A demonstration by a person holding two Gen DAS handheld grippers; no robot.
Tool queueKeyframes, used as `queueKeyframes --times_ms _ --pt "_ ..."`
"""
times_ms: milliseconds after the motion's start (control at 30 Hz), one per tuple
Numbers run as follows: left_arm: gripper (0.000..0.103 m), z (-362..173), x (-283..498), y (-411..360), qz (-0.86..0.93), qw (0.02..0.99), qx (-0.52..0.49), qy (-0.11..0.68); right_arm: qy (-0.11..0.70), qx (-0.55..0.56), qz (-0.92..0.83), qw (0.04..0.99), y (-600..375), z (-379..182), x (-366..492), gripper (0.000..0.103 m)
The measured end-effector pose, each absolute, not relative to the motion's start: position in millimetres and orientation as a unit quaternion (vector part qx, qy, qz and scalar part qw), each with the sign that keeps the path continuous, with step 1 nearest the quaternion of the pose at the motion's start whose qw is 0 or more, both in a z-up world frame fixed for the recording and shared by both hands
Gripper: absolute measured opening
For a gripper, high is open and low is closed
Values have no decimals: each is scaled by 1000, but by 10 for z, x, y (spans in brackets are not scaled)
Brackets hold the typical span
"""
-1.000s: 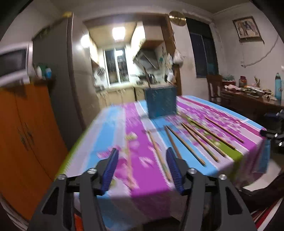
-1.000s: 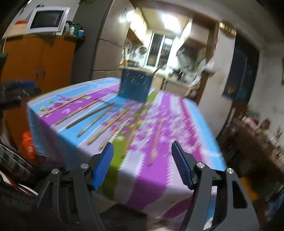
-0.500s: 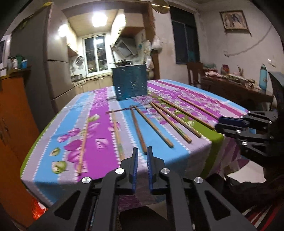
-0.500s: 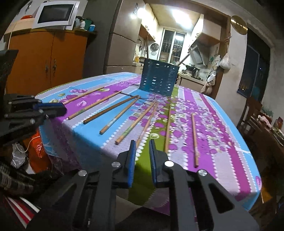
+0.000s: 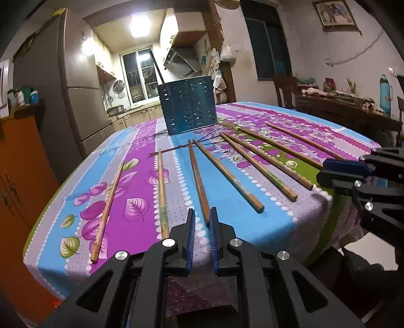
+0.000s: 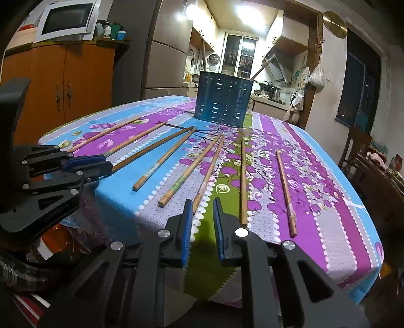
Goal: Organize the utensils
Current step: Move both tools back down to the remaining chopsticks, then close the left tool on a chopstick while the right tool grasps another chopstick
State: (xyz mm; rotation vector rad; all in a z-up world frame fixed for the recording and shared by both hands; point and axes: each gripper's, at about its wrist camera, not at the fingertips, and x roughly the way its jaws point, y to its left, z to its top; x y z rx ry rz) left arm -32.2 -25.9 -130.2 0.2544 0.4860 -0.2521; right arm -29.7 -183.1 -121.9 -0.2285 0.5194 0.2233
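Note:
Several wooden chopsticks (image 5: pixel 199 180) lie fanned out on a table with a striped floral cloth (image 5: pixel 265 224); they also show in the right wrist view (image 6: pixel 188 170). A dark blue perforated utensil holder (image 5: pixel 188 104) stands at the far end, with a stick leaning in it; it also shows in the right wrist view (image 6: pixel 223 99). My left gripper (image 5: pixel 201 214) is nearly shut and empty, at the near edge, in line with one chopstick's end. My right gripper (image 6: pixel 202 204) is nearly shut and empty, just off the near edge, beside another chopstick's end (image 6: pixel 199 196).
An orange cabinet (image 6: pixel 63 83) with a microwave (image 6: pixel 67 20) and a grey fridge (image 5: pixel 75 101) stand left of the table. A wooden chair (image 5: pixel 285 89) and a cluttered side table (image 5: pixel 353 111) stand at the right. Each gripper shows in the other's view (image 5: pixel 353 171) (image 6: pixel 63 164).
Both grippers went from wide open to nearly shut. Both have moved closer to the table's near edge and lower, towards the chopstick ends.

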Motion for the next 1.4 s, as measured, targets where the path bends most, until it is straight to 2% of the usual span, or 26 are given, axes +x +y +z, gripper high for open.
queueKeyframes --times_ms 200,300,900,1067,1133,1400 --pt "13 -1317 -301 -254 -122 957 117 237 265 -106 114 952 -1800 -1266 -223 20" --pt "17 -1348 -303 -277 -125 956 114 238 271 -101 110 951 -1802 -1298 -178 19" --pt "17 -1383 -268 -240 -135 960 94 225 270 -62 102 955 -1866 -1316 -173 19" --pt "12 -1390 -264 -228 -144 960 86 225 267 -65 113 955 -1837 -1321 -184 7" --pt "9 -1394 -273 -251 -144 960 94 222 266 -59 113 956 -1843 -1324 -186 7" --pt "8 -1382 -276 -268 -148 959 94 224 264 -35 109 958 -1914 -1310 -178 5"
